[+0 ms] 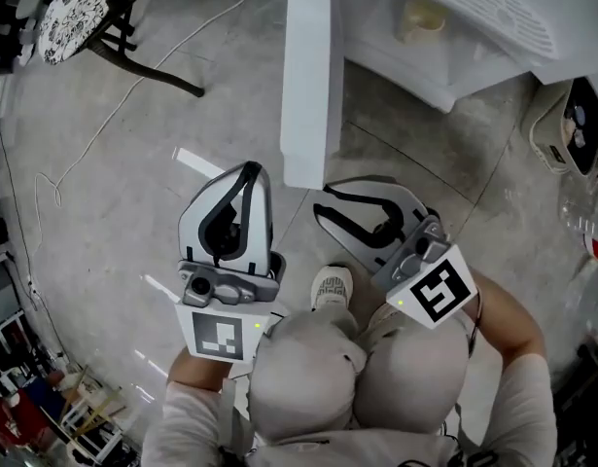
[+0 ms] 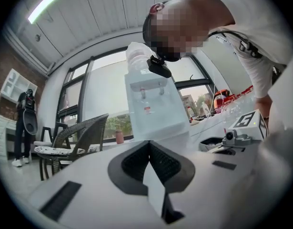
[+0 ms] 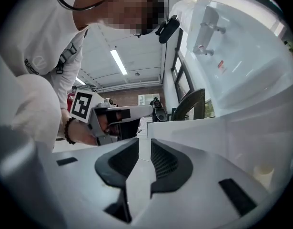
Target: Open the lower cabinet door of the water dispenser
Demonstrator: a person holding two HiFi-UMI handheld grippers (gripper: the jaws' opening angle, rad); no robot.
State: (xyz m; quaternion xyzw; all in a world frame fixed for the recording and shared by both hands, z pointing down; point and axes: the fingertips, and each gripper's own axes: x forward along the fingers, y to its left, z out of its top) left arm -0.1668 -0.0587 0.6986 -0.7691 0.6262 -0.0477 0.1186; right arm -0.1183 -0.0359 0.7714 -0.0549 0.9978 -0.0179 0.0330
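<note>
The white water dispenser (image 1: 493, 8) stands at the top of the head view, and its lower cabinet door (image 1: 308, 76) is swung out toward me. A pale cup (image 1: 422, 16) sits inside the open cabinet. My left gripper (image 1: 250, 170) hovers over the floor just left of the door's free edge, its tips meeting with nothing between them. My right gripper (image 1: 326, 202) lies below the door edge and points left, a narrow gap between its jaws, holding nothing. The left gripper view shows its jaws (image 2: 149, 142) facing the dispenser (image 2: 151, 104). The right gripper (image 3: 144, 144) looks along the dispenser's (image 3: 232, 56) side.
A dark wicker chair (image 1: 85, 8) stands at the far left, and a white cable (image 1: 104, 125) trails over the grey floor. My shoe (image 1: 333, 285) is between the grippers. Bottles and clutter (image 1: 585, 202) line the right edge. A person (image 2: 25, 123) stands far off.
</note>
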